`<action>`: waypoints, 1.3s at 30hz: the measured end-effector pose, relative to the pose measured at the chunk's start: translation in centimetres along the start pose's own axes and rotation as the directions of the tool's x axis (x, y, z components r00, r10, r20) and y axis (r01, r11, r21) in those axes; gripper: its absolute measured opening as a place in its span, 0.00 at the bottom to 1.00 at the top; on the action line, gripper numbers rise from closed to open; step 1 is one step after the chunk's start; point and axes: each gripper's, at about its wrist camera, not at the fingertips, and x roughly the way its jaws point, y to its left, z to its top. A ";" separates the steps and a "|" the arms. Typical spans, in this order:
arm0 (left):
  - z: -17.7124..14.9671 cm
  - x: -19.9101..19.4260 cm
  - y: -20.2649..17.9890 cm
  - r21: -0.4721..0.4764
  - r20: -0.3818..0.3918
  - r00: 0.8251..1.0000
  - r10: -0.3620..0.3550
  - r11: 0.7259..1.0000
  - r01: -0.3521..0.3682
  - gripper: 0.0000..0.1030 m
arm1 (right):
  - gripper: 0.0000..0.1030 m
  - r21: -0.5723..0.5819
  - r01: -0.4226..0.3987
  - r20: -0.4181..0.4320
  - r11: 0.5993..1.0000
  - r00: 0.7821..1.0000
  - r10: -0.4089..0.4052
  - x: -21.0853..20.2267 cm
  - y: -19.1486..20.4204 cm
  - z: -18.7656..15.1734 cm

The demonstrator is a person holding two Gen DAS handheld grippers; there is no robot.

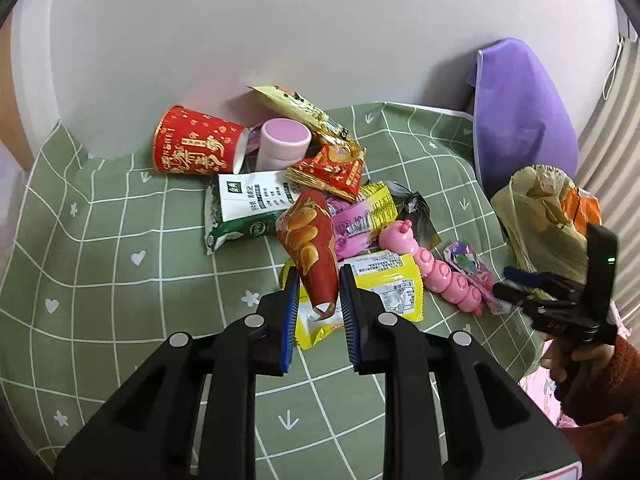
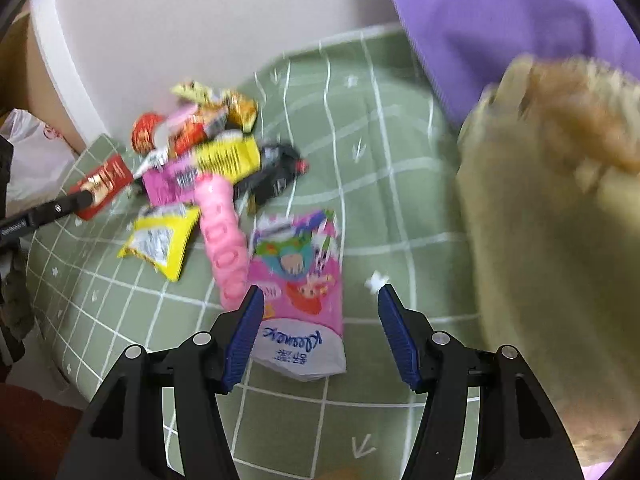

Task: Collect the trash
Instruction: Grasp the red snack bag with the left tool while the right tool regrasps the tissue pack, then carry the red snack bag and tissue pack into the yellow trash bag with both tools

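The left gripper point(image 1: 319, 280) had its fingers point(image 1: 291, 312) pinched narrow on the lower end of a red chip packet point(image 1: 310, 242), which stood up between the blue pads above the rest of the litter. Under it lay a yellow wrapper point(image 1: 384, 288) flat on the green checked cloth point(image 1: 120, 248) covering the counter.

Behind that, the pile was spread out: a red paper cup point(image 1: 196, 146) on its side, a pink tub point(image 1: 284, 144) just beside it, a green-and-white packet point(image 1: 248, 210), a small red sachet point(image 1: 332, 172) and a pink caterpillar toy point(image 1: 432, 268) lying to the right of the yellow wrapper.

Over on the right, the right gripper point(image 2: 320, 296) held its fingers point(image 2: 244, 336) wide, with nothing pressed between them. A pink tissue pack point(image 2: 304, 288) lay on the cloth below the gap, close by the left-hand finger. A yellowish plastic bag point(image 2: 552, 240) filled the right side of that view, blurred, and a purple bag point(image 2: 500, 20) stood behind it against the wall.
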 end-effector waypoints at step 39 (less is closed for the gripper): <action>10.7 1.5 -29.3 0.524 -0.029 0.851 -0.525 0.717 0.460 0.19 | 0.05 0.173 0.478 0.360 0.861 0.783 -0.507 -22.8 -7.9 2.7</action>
